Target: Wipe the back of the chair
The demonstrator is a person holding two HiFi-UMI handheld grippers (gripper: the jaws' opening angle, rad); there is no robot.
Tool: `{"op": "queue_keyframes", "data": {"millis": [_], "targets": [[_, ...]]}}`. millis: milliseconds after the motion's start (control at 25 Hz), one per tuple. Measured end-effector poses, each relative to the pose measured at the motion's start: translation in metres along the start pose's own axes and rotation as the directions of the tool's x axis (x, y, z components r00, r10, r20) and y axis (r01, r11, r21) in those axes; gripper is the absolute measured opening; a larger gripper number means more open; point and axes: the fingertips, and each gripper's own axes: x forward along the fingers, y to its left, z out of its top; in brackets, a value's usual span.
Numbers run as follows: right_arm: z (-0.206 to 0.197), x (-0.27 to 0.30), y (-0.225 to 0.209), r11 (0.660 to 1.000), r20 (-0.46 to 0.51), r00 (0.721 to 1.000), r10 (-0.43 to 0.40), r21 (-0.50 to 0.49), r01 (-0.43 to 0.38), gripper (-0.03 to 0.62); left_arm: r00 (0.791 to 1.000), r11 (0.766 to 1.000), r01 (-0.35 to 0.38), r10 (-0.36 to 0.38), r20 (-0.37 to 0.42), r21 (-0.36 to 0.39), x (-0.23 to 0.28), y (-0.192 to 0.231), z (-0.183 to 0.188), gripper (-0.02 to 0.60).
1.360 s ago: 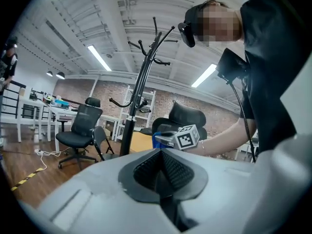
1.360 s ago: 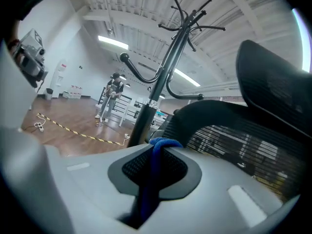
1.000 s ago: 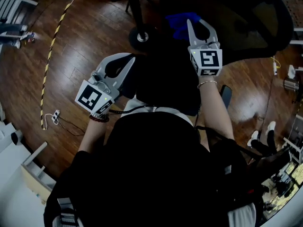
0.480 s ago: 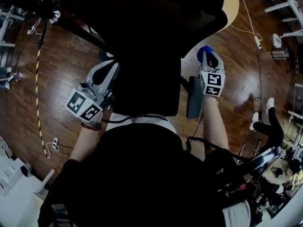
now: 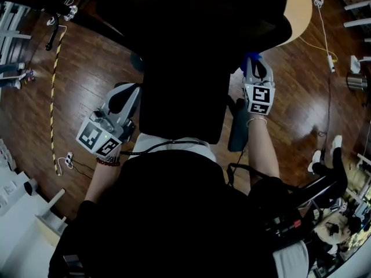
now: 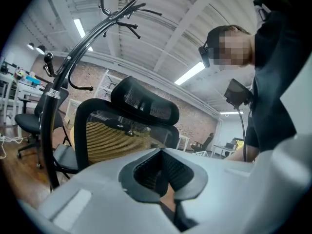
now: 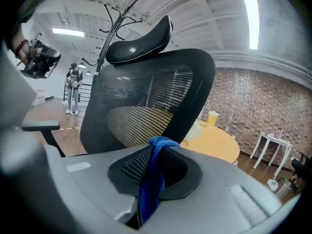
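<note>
Left of centre in the head view, the left gripper (image 5: 125,95) sits beside the black mesh office chair back (image 5: 191,45), fingers together on nothing, the backrest fills the middle and top, and right of it the right gripper (image 5: 253,63) has fingers clamped on a blue cloth (image 7: 152,179).

Steep overhead view; gripper views toward chair (image 7: 146,101).
</note>
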Motion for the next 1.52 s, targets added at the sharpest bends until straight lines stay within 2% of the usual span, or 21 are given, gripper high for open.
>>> {"op": "queue_keyframes", "data": {"millis": [80, 160, 240, 360, 560, 680, 800, 960, 1160, 1520], "targets": [[0.003, 0.001, 0.006, 0.999, 0.008, 0.999, 0.032, -0.025, -0.032, 0.034, 0.998, 0.997, 0.027, -0.023, -0.055, 0.072, 0.008, 0.0, -0.025, 0.005], [0.008, 0.003, 0.013, 0.997, -0.001, 0.999, 0.054, -0.059, -0.054, 0.034, 0.992, 0.994, 0.04, -0.027, -0.124, 0.104, 0.022, 0.007, -0.057, 0.005], [0.013, 0.008, 0.024, 0.992, -0.012, 0.997, 0.076, -0.095, -0.077, 0.034, 0.99, 0.997, 0.029, -0.019, -0.141, 0.074, 0.036, 0.016, -0.077, 0.005], [0.024, 0.02, 0.046, 0.986, -0.028, 0.995, 0.101, -0.131, -0.104, 0.034, 0.993, 0.999, 0.024, -0.02, -0.12, 0.039, 0.046, 0.02, -0.083, 0.005], [0.039, 0.049, 0.086, 0.987, -0.009, 0.991, 0.131, -0.093, -0.131, 0.034, 0.99, 0.997, 0.069, -0.065, -0.121, 0.027, 0.038, 0.023, -0.087, 0.005], [0.051, 0.062, 0.114, 0.987, 0.012, 0.99, 0.142, -0.081, -0.14, 0.034, 0.979, 0.992, 0.124, -0.118, -0.166, 0.023, 0.026, 0.017, -0.107, 0.005], [0.063, 0.079, 0.147, 0.981, 0.019, 0.985, 0.174, -0.093, -0.171, 0.034, 0.971, 0.988, 0.155, -0.151, -0.188, 0.007, 0.016, 0.017, -0.121, 0.005], [0.081, 0.098, 0.2, 0.967, 0.019, 0.974, 0.224, -0.131, -0.22, 0.034, 0.967, 0.983, 0.182, -0.18, -0.182, -0.003, -0.006, 0.026, -0.116, 0.005], [0.103, 0.126, 0.264, 0.956, 0.043, 0.964, 0.262, -0.151, -0.253, 0.034, 0.976, 0.989, 0.142, -0.135, -0.171, 0.028, -0.041, 0.071, -0.108, 0.005], [0.138, 0.169, 0.375, 0.915, 0.074, 0.926, 0.369, -0.201, -0.349, 0.034, 0.989, 0.998, 0.057, -0.056, -0.14, 0.006, -0.093, 0.126, -0.101, 0.005]]}}
